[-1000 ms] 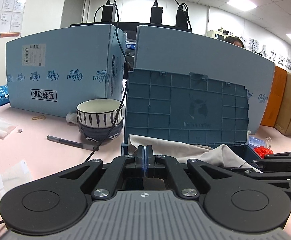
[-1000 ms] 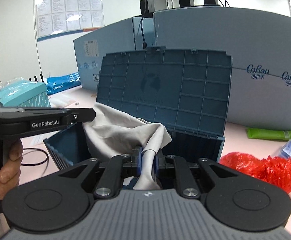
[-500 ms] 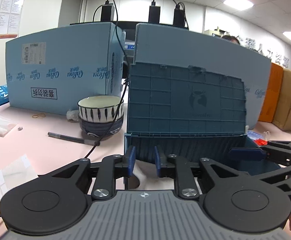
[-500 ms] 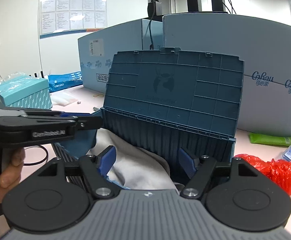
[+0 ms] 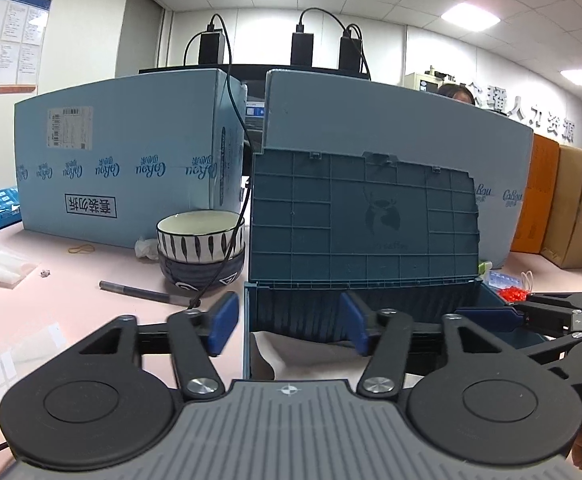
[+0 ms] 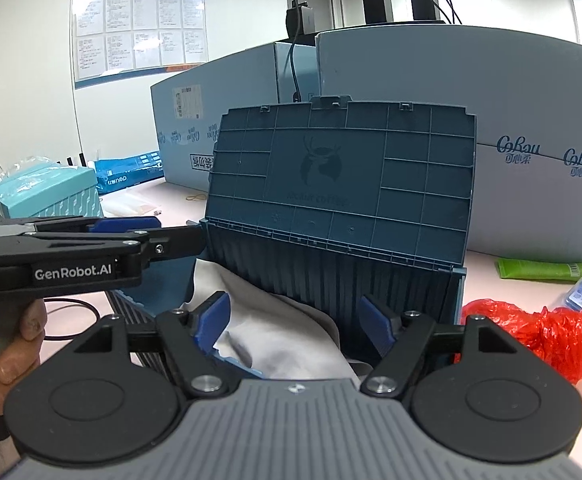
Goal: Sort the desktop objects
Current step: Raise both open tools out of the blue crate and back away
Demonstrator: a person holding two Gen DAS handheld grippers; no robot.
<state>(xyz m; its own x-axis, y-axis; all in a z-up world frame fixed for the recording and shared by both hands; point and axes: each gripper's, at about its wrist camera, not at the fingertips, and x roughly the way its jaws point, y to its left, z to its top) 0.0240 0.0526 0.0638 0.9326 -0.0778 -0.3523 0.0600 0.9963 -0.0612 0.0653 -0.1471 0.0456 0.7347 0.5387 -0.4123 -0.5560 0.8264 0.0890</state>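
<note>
Cloth lies inside open box; left gripper and right gripper both spread wide, holding nothing; pen, bowls, red bag, green tube lie out on desk, seemingly left to sort.

The dark blue ribbed plastic storage box stands open, its gridded lid upright behind it like a wall, so its mouth is reachable only from above and in front. A crumpled pale grey cloth fills the inside. Left of the box, two stacked striped ceramic bowls, a dark grey pen and a black cable crowd the pink table. Right of it a crumpled red plastic bag lies close.
</note>
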